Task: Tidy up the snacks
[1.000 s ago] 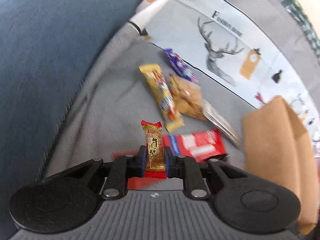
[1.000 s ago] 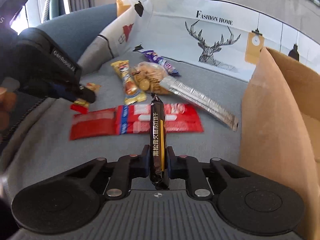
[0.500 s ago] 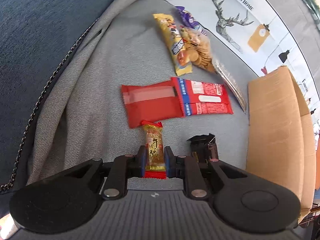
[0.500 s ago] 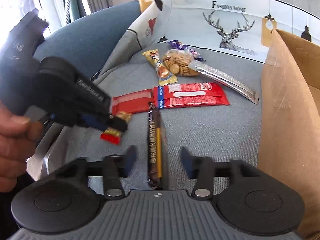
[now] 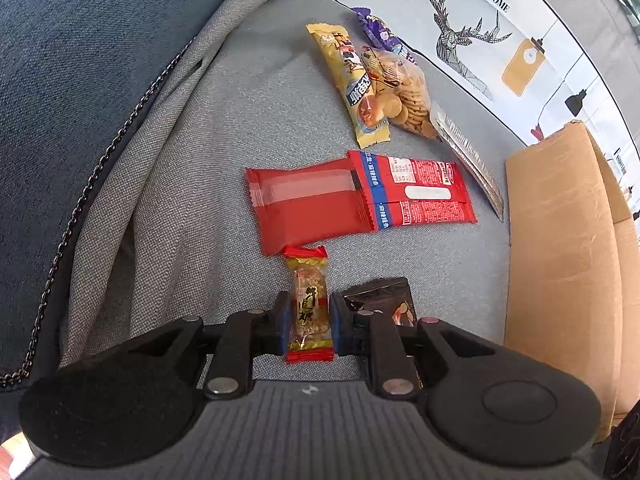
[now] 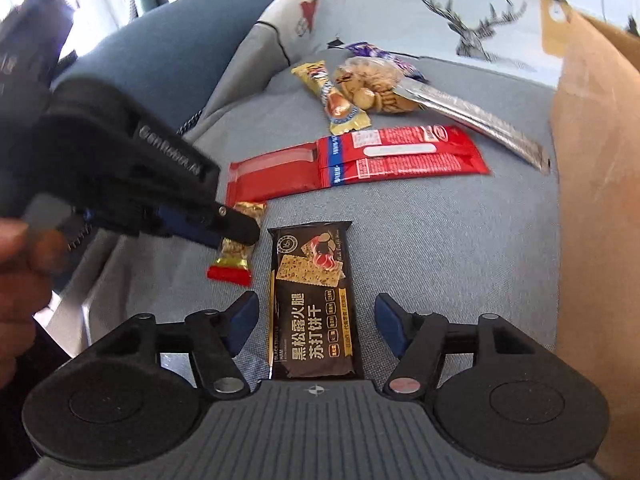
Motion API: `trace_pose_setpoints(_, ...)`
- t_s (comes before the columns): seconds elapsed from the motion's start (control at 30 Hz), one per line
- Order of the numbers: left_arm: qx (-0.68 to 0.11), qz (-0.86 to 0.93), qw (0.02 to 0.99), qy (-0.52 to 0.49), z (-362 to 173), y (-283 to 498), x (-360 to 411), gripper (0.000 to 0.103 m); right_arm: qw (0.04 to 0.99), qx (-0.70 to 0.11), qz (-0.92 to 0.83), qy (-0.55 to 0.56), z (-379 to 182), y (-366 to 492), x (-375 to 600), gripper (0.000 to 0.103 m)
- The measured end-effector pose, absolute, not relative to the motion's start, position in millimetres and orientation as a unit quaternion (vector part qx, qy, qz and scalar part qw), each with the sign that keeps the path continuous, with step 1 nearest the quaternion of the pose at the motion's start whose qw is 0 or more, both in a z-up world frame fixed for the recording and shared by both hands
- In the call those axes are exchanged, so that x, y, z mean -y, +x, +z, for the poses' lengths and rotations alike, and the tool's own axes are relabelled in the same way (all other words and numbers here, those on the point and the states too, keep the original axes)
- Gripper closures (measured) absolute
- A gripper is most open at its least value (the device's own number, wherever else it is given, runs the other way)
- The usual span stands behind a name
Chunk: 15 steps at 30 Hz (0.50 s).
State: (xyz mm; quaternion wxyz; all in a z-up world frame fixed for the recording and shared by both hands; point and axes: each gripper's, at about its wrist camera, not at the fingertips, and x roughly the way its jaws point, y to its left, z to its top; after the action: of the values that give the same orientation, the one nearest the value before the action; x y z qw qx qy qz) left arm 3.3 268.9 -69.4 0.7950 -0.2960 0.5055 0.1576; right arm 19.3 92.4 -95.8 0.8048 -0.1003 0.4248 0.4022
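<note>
My left gripper [image 5: 307, 325] is shut on a small gold-and-red candy [image 5: 309, 307], held just above the grey sofa seat; it also shows in the right wrist view [image 6: 236, 236] gripping that candy [image 6: 234, 258]. My right gripper [image 6: 316, 320] is open, with a black cracker pack [image 6: 314, 300] lying flat on the seat between its fingers, untouched. The pack's end shows in the left wrist view [image 5: 380, 298]. Two red packs [image 5: 356, 200], a yellow bar [image 5: 352, 84], a bag of biscuits [image 5: 400, 92] and a purple wrapper [image 5: 378, 30] lie further back.
An open cardboard box [image 5: 560, 248] stands at the right edge of the seat, also in the right wrist view [image 6: 596, 160]. A deer-print cushion [image 5: 472, 28] lies behind the snacks. The blue sofa arm [image 5: 80, 60] rises at the left, with a thin chain [image 5: 80, 208] along it.
My right gripper opened and let the black cracker pack drop flat onto the seat. My left gripper carried the candy back toward the near end, beside the black pack.
</note>
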Motion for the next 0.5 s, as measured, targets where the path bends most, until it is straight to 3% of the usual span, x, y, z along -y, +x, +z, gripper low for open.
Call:
trace_pose_setpoints(0.03, -0.506, 0.158, 0.796, -0.293, -69, 4, -268, 0.080, 0.806, -0.419, 0.402, -0.111, -96, 17, -94, 0.037)
trace_pose_setpoints(0.07, -0.507, 0.158, 0.797, -0.289, -69, 5, -267, 0.080, 0.810, -0.412, 0.400, -0.121, -96, 14, -94, 0.046)
trace_pose_setpoints(0.1, -0.507, 0.159, 0.798, -0.286, -69, 6, -265, 0.079, 0.810, -0.408, 0.401, -0.125, -95, 14, -94, 0.062)
trace_pose_setpoints(0.5, -0.509, 0.162, 0.801, -0.270, -69, 10, -262, 0.079, 0.821, -0.425, 0.360, -0.124, -96, 24, -85, 0.059)
